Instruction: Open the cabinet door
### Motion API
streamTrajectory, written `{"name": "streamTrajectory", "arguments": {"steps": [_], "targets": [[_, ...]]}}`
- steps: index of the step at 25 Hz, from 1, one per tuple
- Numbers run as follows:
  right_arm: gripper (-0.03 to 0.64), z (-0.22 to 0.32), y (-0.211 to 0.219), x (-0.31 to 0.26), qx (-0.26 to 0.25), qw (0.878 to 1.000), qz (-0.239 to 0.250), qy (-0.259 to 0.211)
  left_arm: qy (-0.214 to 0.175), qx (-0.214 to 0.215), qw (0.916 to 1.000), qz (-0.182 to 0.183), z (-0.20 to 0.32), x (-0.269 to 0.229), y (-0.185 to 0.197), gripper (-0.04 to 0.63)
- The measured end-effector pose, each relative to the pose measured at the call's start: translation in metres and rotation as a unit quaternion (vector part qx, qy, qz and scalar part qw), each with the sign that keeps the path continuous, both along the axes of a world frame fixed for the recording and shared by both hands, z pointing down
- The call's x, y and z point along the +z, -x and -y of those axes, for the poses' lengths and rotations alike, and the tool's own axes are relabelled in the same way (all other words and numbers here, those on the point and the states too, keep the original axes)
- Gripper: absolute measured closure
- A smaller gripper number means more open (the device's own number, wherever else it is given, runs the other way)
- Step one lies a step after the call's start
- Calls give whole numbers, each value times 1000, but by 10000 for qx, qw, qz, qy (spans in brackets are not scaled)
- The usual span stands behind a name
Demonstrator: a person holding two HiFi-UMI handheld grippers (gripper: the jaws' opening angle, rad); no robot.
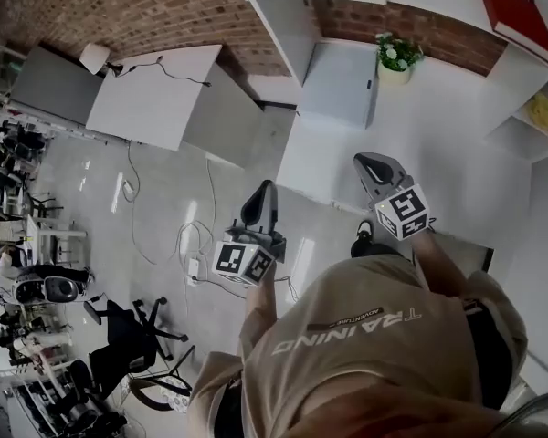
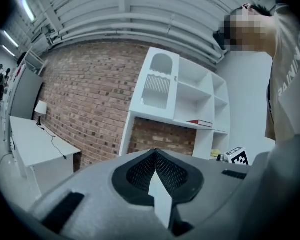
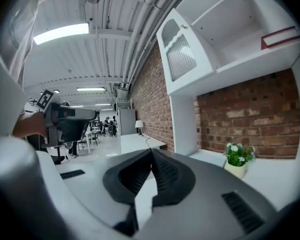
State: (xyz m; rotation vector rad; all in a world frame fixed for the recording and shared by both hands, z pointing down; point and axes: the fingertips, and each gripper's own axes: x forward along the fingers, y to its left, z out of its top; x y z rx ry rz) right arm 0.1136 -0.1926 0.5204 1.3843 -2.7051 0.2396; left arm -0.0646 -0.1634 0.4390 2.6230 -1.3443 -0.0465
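Observation:
The white shelf unit has an upper cabinet with a slatted door [image 3: 180, 54], which is closed; it also shows in the left gripper view as the slatted door [image 2: 157, 84]. Both grippers are held level in front of me, well short of the unit and touching nothing. My left gripper [image 1: 267, 188] is shut and empty, its pads meeting at the tips [image 2: 155, 156]. My right gripper [image 1: 361, 161] is shut and empty too [image 3: 151, 154]. It hovers over the near edge of the white counter [image 1: 438, 162]. A pale panel with a small dark handle [image 1: 340, 85] stands below the shelf column.
A potted plant [image 1: 397, 55] stands on the counter by the brick wall. A red book [image 1: 516, 7] lies on an open shelf. White desks [image 1: 155, 94] with cables stand left, and an office chair [image 1: 132, 336] and people sit further left.

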Motion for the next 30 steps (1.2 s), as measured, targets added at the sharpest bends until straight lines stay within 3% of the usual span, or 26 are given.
{"name": "streamTrajectory", "arguments": {"steps": [4,11,15,18,23,30], "targets": [[603,40,-20,-1,33,9999,112,-17,83,145,9994,-290,40,-1,-30,588],[603,75,-63,20,166,9997,-31,183,148,354,9984,-408,93,6,-60,588],[603,86,-81,31,277,9988,115,389,212,519,9979,-328,114,4,-71,588],[603,100,-86,22,449,9987,43,219,183,658,9972,-294,131,1,-76,588],[601,102,-91,15,756,9970,61,129,363,1237,9912,-310,150,17,-102,588],[601,95,-112,-6,1582,9873,-126,105,75,2138,9759,-427,174,-9,-127,588]]}}
